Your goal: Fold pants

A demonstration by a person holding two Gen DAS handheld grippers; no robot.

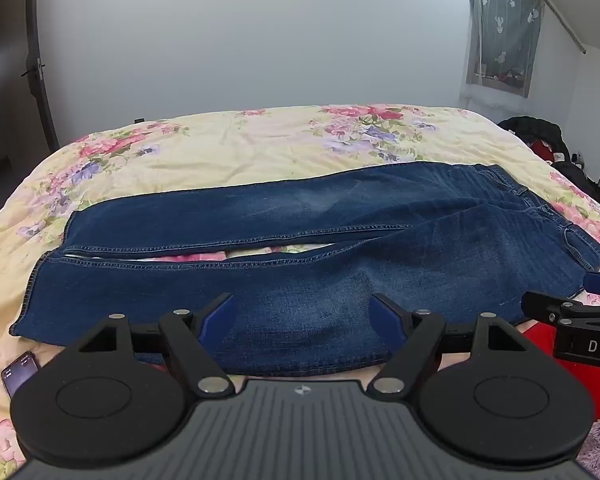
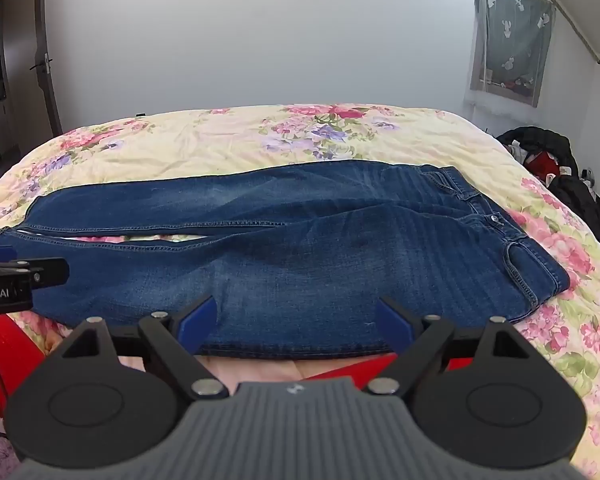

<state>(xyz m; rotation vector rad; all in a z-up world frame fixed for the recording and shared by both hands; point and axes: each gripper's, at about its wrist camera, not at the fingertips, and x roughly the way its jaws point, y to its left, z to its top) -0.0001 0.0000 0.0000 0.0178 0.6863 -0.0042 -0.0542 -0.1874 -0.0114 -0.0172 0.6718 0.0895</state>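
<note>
A pair of dark blue jeans [image 1: 300, 248] lies flat across the bed, waistband to the right, leg hems to the left, the two legs slightly apart. It also shows in the right wrist view [image 2: 300, 248]. My left gripper [image 1: 302, 308] is open and empty, just above the near edge of the near leg. My right gripper [image 2: 296, 312] is open and empty, over the near edge at the thigh. The right gripper's side shows at the right edge of the left wrist view [image 1: 572, 312]; the left gripper's side shows at the left edge of the right wrist view [image 2: 20, 276].
The bed has a yellow floral quilt [image 1: 228, 148]. A phone [image 1: 20, 372] lies on the quilt at the near left. Dark clothes [image 2: 548, 160] are piled beyond the bed's right side. A red surface [image 2: 4, 344] sits at the bed's near edge.
</note>
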